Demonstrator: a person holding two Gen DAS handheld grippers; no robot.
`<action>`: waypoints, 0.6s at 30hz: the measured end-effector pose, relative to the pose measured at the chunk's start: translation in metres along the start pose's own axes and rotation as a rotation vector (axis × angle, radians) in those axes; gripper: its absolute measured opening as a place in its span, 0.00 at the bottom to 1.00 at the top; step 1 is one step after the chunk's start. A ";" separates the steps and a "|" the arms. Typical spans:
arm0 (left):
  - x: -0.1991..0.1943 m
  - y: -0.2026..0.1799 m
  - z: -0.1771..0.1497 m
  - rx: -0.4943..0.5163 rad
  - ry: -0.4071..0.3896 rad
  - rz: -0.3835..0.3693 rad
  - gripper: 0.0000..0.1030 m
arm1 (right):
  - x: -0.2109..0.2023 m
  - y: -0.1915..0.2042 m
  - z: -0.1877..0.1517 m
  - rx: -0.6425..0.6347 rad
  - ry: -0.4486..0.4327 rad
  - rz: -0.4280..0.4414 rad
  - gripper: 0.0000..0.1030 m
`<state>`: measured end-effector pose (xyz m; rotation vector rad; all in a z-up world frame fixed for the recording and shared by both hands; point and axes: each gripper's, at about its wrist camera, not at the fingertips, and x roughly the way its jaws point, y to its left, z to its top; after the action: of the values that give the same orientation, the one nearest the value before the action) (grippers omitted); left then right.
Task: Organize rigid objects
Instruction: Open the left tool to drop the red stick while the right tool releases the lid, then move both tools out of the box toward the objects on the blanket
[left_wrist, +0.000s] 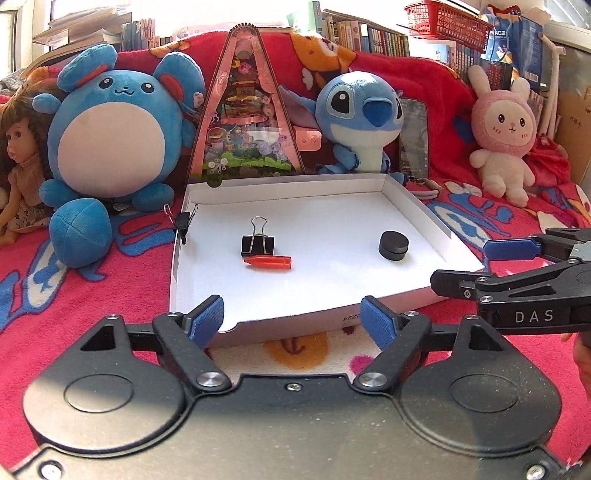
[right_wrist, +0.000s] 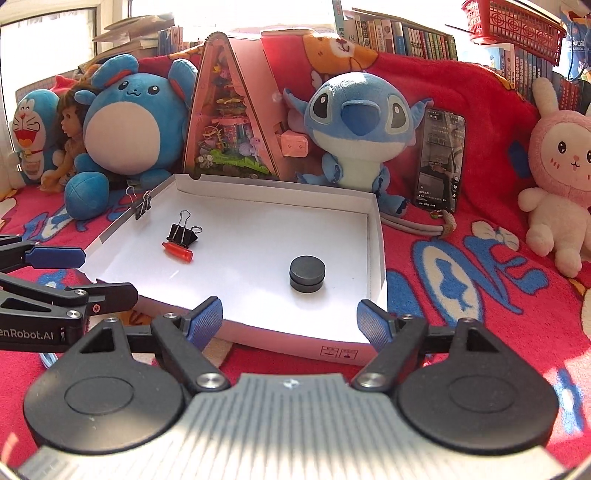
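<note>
Fingers of the left gripper spread wide, nothing between the blue pads, poised just short of the near rim of the white cardboard tray. Right gripper likewise spread and empty, at the tray's near edge on its right side; it also shows from the side in the left wrist view, at the right edge. Inside the tray: a black binder clip standing with its wire handles up, a red crayon-like piece lying touching its front, and a black round puck well apart to the right. A second binder clip is clamped on the tray's left wall. Tray rests on a red patterned blanket; plush toys line up behind it.
</note>
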<state>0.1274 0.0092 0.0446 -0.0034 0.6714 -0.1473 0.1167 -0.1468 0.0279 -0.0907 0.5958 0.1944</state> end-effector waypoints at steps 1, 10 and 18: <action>-0.004 0.000 -0.003 0.004 -0.001 -0.005 0.78 | -0.004 0.000 -0.003 -0.001 -0.004 0.004 0.85; -0.030 -0.003 -0.028 0.022 -0.018 -0.014 0.78 | -0.034 0.001 -0.028 -0.008 -0.039 0.028 0.87; -0.041 -0.002 -0.045 0.032 -0.016 -0.008 0.78 | -0.048 0.005 -0.052 -0.006 -0.042 0.037 0.89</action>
<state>0.0673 0.0146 0.0344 0.0234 0.6530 -0.1659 0.0486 -0.1569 0.0116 -0.0808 0.5558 0.2336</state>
